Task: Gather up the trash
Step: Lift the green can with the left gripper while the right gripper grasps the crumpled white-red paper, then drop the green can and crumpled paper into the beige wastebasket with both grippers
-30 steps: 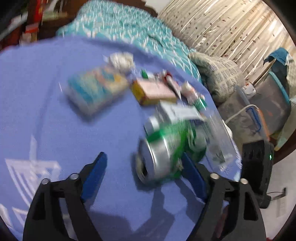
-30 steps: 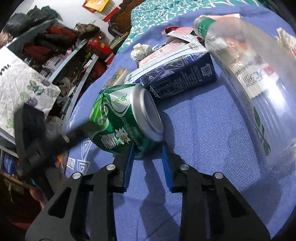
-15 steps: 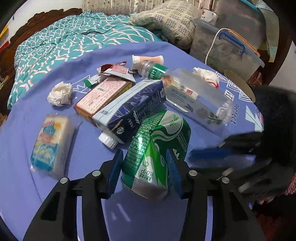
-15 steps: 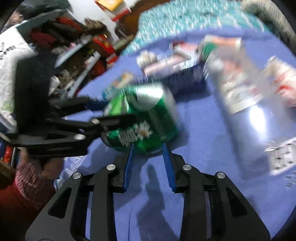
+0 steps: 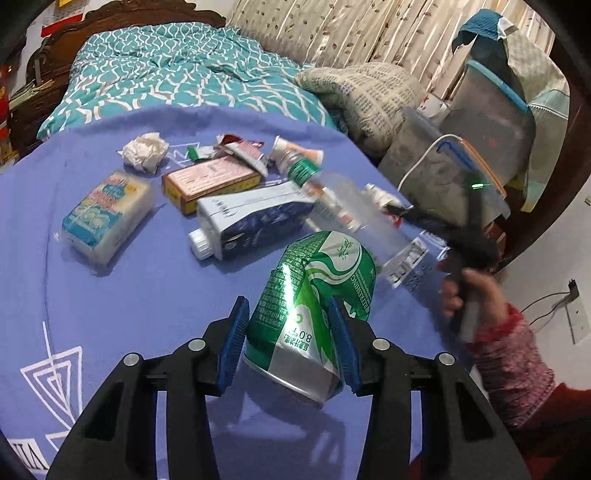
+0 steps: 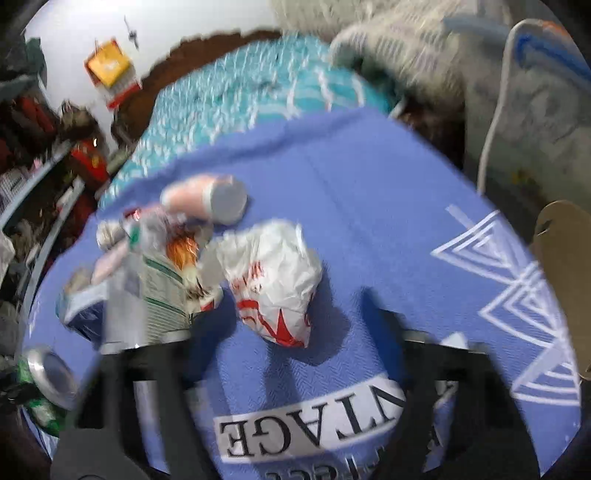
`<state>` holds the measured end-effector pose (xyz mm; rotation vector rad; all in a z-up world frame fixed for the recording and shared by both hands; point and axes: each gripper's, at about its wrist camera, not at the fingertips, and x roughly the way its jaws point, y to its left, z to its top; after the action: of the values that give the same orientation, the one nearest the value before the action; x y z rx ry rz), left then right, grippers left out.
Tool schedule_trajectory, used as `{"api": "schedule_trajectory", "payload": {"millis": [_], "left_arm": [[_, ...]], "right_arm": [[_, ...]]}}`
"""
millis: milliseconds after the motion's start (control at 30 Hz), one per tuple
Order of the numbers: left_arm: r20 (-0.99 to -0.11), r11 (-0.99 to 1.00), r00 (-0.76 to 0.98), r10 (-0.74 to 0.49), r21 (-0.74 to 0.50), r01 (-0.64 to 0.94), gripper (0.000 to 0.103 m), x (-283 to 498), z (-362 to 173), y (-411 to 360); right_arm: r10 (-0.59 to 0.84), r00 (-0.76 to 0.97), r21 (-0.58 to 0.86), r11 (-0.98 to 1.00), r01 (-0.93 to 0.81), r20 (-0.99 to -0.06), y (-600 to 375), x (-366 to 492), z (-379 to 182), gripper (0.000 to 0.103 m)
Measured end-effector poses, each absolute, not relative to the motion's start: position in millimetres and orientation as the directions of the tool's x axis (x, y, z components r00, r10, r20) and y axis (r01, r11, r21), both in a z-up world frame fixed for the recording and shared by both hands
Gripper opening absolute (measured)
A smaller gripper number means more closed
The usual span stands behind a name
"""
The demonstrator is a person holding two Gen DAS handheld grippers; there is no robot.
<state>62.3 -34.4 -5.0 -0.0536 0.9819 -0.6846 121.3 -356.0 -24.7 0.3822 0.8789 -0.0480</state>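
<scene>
A home bedroom: quilted bed (image 5: pixel 177 70), carved headboard (image 5: pixel 122 18), curtains (image 5: pixel 362 33).

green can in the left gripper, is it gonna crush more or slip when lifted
The green can is already dented between the left gripper fingers, so it is probably thin, empty and light. More squeeze would likely crumple it further. Its glossy skin could slip, though the dents may help it stay put.
</scene>
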Motion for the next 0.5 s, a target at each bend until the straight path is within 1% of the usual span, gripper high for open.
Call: {"api": "schedule_trajectory", "payload": {"millis": [33,100,300,400,500], "left_arm": [[-0.746,0.79,0.365,-0.557,-0.34,0.51,0.042,61.8,-2.4,-37.3],[-0.745,0.785,0.362,-0.561,-0.338,0.519,0.042,60.7,5.3,-46.3],[-0.724,0.731,0.335,-0.603,-0.332,0.596,0.042,61.7,28.8,-97.2],[-0.722,0.68,0.291,-0.628,-0.327,0.656,0.042,59.3,30.4,-144.4],[-0.729,0.624,0.233,-0.643,-0.323,0.711,0.042,58.3,25.0,-203.2]], "right_arm": [[0.152,0.635,0.334,0.926,0.178,-0.757,-356.5,123.3,-31.2,0.028],[0.152,0.666,0.355,0.917,0.181,-0.73,-358.0,110.5,-29.1,0.026],[0.096,0.752,0.384,0.897,0.22,-0.653,-383.7,44.7,-10.6,0.026],[0.06,0.777,0.414,0.871,0.266,-0.626,-415.5,7.2,-6.0,0.026],[-0.011,0.788,0.412,0.848,0.333,-0.615,-454.1,-23.5,-5.0,0.026]]}}
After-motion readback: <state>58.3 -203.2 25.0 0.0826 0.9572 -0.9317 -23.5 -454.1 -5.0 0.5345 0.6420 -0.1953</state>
